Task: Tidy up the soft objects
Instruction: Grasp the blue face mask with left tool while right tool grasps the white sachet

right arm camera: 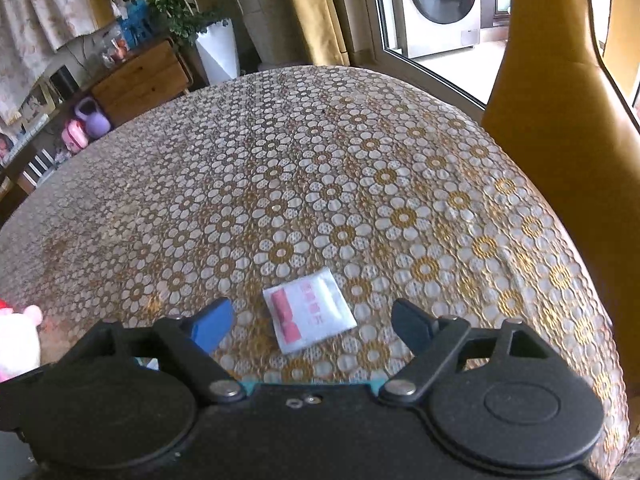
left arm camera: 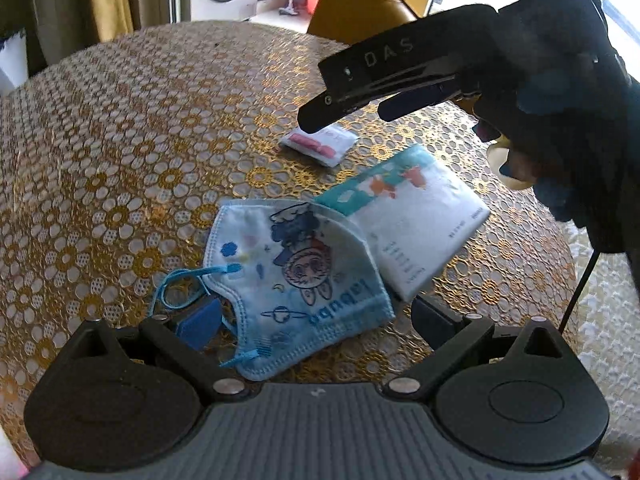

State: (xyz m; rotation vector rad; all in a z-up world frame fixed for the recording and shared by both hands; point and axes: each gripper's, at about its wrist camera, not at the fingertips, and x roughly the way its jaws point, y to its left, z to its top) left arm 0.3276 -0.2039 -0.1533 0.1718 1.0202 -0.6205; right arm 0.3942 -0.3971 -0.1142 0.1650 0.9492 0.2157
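So the little white sachet with the pink stripe (right arm camera: 310, 310) is sitting flat on the flower-pattern tablecloth (right arm camera: 320, 160), right between the 2 fingers of the right gripper (right arm camera: 314, 320) and just ahead of them, jaws spread wide with nothing in them. Looks to me like that's the next pickup. It's thin and flat, so I'd come down low, get both tips on the cloth either side of it and close slowly so it buckles up into the pinch instead of skating away. Over on the other side, the left gripper (left arm camera: 316, 320) is also wide open, with the kids' face mask (left arm camera: 296, 280) lying between its fingers and a tissue pack (left arm camera: 420, 220) touching the mask's far edge, just beyond.
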